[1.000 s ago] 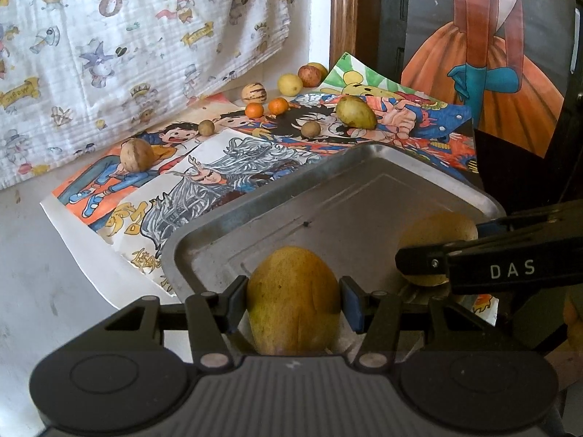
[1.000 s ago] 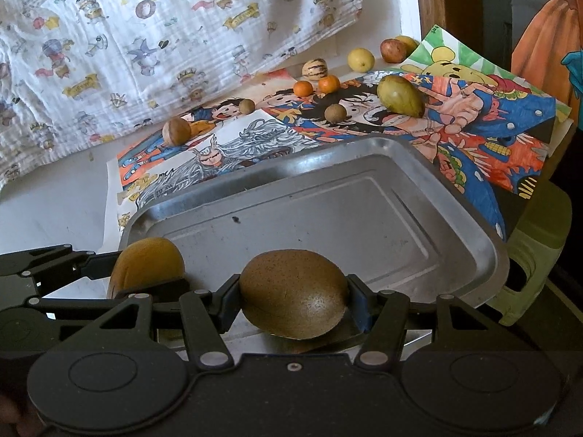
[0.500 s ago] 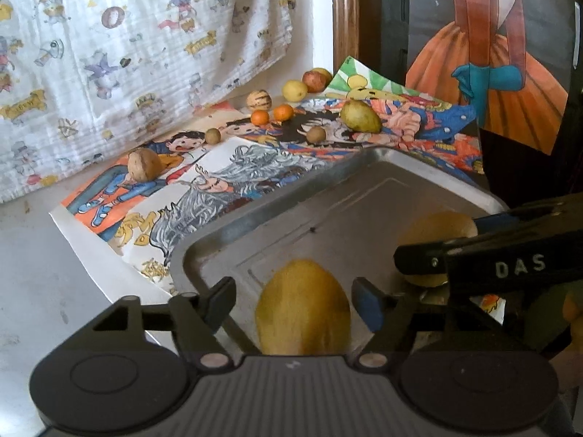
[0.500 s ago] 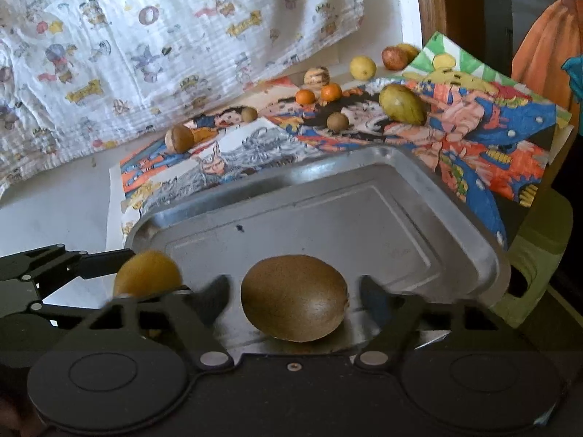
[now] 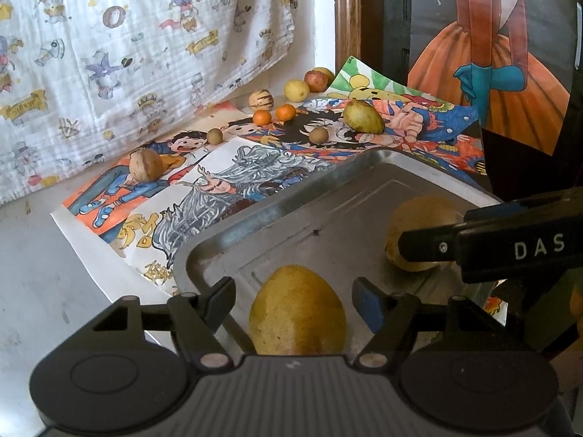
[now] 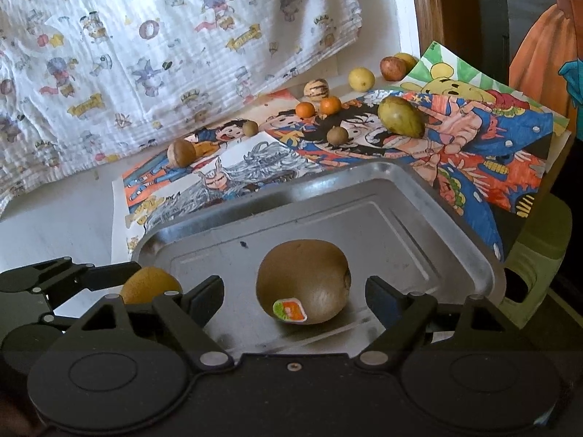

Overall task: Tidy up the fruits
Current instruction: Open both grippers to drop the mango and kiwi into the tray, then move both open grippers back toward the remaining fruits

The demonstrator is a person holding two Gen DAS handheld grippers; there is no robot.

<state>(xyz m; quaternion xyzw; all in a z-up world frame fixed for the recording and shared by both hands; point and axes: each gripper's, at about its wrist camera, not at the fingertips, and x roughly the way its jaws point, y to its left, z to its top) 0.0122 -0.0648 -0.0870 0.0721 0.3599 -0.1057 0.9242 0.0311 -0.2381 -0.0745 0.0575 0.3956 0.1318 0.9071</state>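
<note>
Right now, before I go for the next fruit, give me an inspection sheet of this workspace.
Surface: pale table with cartoon posters spread over it.
Job's things: metal tray holds a yellow fruit and a brown kiwi bearing a sticker; about ten loose fruits lie on the posters, including a green mango and two small oranges.
Clutter: nothing seen beyond the posters.
Grippers: left gripper open around the yellow fruit, pads clear of it; right gripper open, kiwi free between its fingers.
Cables: nothing seen.
Surroundings: printed cloth hanging behind, wooden frame, painting of an orange dress.
</note>
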